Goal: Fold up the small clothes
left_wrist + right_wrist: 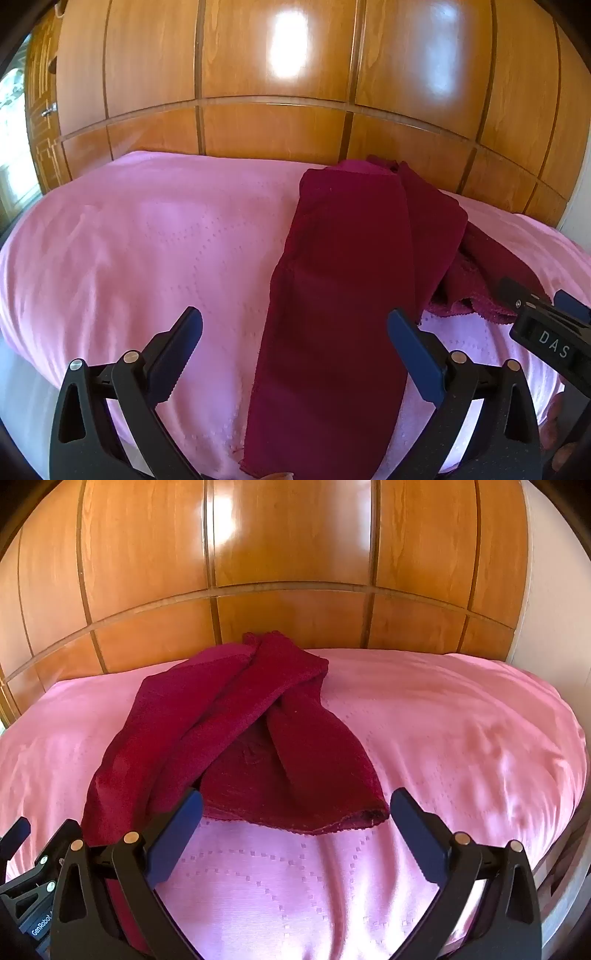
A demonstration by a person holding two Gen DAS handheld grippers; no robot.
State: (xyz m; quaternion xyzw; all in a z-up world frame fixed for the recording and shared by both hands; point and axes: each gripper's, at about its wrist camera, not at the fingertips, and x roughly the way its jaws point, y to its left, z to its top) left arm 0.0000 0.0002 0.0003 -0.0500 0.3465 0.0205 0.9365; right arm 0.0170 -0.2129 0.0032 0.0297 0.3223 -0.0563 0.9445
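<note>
A dark red knit garment [343, 295] lies on the pink bedspread [147, 251]. One long folded strip of it runs toward me, and a wider part spreads to its right [288, 775]. My left gripper [295, 332] is open and empty, with its jaws on either side of the long strip and just above it. My right gripper [295, 812] is open and empty, hovering just short of the garment's scalloped hem [314, 829]. The right gripper's body also shows in the left wrist view [546, 332], at the right edge beside the garment.
A glossy wooden wardrobe [277, 74] with panelled doors stands right behind the bed. The bed's rounded edges fall away at the left [22, 332] and the right [561, 812]. A bright window [11, 110] is at the far left.
</note>
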